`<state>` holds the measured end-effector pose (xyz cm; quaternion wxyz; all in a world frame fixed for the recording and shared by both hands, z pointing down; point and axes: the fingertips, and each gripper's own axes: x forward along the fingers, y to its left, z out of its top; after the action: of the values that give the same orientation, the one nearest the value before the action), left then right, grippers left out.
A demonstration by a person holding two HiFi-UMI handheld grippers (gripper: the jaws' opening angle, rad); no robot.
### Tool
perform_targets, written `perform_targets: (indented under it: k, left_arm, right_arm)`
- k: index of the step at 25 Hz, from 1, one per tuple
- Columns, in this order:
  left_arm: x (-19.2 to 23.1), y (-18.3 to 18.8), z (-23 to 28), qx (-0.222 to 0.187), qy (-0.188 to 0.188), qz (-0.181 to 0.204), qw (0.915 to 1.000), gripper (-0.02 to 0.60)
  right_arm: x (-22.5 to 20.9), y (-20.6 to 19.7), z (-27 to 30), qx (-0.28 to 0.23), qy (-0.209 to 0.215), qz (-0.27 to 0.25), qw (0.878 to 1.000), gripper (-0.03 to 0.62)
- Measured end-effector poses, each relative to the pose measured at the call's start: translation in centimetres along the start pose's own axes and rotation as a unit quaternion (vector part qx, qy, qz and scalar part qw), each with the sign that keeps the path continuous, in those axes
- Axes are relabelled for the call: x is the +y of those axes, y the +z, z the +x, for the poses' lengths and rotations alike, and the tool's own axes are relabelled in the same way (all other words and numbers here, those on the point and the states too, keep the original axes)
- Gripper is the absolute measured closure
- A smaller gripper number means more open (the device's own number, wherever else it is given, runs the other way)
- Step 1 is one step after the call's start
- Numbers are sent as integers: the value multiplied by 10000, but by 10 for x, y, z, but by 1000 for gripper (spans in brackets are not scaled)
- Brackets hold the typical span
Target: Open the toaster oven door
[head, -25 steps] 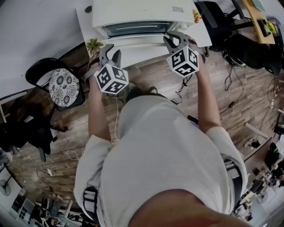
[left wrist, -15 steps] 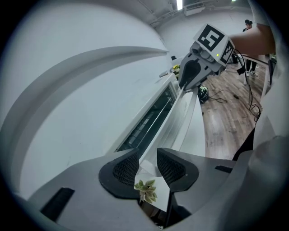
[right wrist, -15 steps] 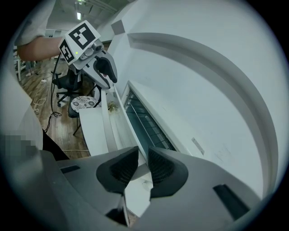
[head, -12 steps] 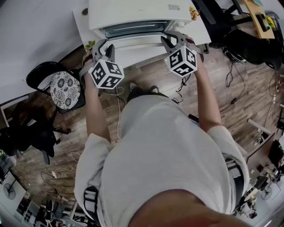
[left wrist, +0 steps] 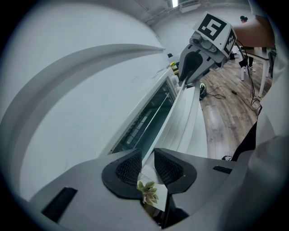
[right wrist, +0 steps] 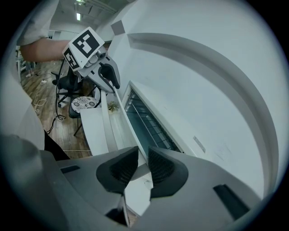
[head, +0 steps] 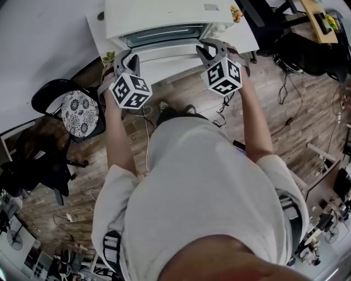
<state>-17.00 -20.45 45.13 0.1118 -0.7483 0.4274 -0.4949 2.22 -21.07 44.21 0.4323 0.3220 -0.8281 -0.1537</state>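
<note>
Your right gripper (right wrist: 137,164) pinches the slim white oven-door handle (head: 164,49); left gripper (left wrist: 145,167), jaws just closing round it, could slip if you pull early.

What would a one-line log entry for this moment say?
left gripper: jaws just closing around door handle, not yet clamped | right gripper: shut on door handle | toaster oven door: not yet open

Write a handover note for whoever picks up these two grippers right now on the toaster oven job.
Right gripper: shut on the door handle's right end.
Left gripper: jaws have just been closing around the handle's left end; firm grip unclear.
Toaster oven sits on the white table; its door looks closed.
Done: both grippers placed at the handle.
Left: confirm the left grip, then pull the door open.
</note>
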Motion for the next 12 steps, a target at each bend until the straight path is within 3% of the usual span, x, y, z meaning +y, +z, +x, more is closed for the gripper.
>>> perform_targets:
  k: [12]
  left_arm:
    - [-8, -4, -5, 26, 44, 56, 10000, 483]
  right_arm:
    - [9, -2, -5, -19, 33, 15, 10000, 525]
